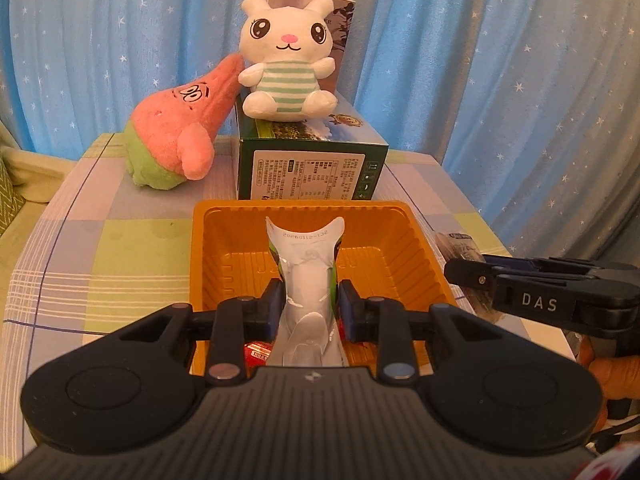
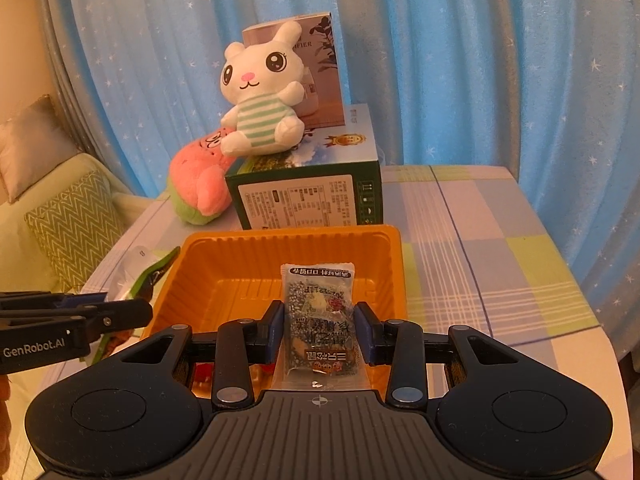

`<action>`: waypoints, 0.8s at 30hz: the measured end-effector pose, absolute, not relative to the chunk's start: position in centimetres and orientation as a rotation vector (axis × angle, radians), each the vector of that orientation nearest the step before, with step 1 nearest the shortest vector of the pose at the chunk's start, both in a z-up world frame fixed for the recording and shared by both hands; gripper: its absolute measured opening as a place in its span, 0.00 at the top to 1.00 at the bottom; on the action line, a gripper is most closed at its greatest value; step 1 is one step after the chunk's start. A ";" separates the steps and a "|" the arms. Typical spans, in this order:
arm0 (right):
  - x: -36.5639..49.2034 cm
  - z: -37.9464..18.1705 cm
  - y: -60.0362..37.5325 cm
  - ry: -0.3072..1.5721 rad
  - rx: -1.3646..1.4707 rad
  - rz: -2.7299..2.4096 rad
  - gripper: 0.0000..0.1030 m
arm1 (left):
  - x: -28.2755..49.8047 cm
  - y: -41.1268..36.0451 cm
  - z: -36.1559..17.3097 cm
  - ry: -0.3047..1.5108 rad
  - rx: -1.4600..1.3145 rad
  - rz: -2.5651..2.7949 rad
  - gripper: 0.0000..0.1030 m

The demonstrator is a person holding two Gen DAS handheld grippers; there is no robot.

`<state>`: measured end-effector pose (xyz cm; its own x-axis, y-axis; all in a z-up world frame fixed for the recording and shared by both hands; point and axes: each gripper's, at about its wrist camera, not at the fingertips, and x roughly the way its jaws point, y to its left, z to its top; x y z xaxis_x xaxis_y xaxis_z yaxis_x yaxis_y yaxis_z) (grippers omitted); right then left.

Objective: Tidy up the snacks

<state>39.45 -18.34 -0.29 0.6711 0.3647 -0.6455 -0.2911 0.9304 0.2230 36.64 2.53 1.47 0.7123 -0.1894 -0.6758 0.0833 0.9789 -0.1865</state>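
An orange plastic tray (image 1: 216,248) (image 2: 224,256) sits on the checked tablecloth in front of both grippers. My left gripper (image 1: 308,306) is shut on a white and green snack packet (image 1: 306,264) held above the tray. My right gripper (image 2: 319,324) is shut on a dark patterned snack packet (image 2: 318,312), also above the tray. Red wrapped snacks (image 1: 258,354) lie in the tray's near end, mostly hidden. The right gripper (image 1: 466,272) shows at the right of the left wrist view; the left gripper (image 2: 142,314) shows at the left of the right wrist view.
A green box (image 1: 312,164) (image 2: 308,196) stands just behind the tray with a white bunny plush (image 1: 286,60) (image 2: 260,88) on it. A pink star plush (image 1: 180,128) (image 2: 198,184) leans at its left. A sofa with cushions (image 2: 76,224) lies beyond the table's left edge.
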 end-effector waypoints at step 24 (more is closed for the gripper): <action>41.8 -3.8 -18.4 0.823 0.136 0.343 0.63 | 39.6 3.5 -2.6 0.779 -0.236 -0.128 0.64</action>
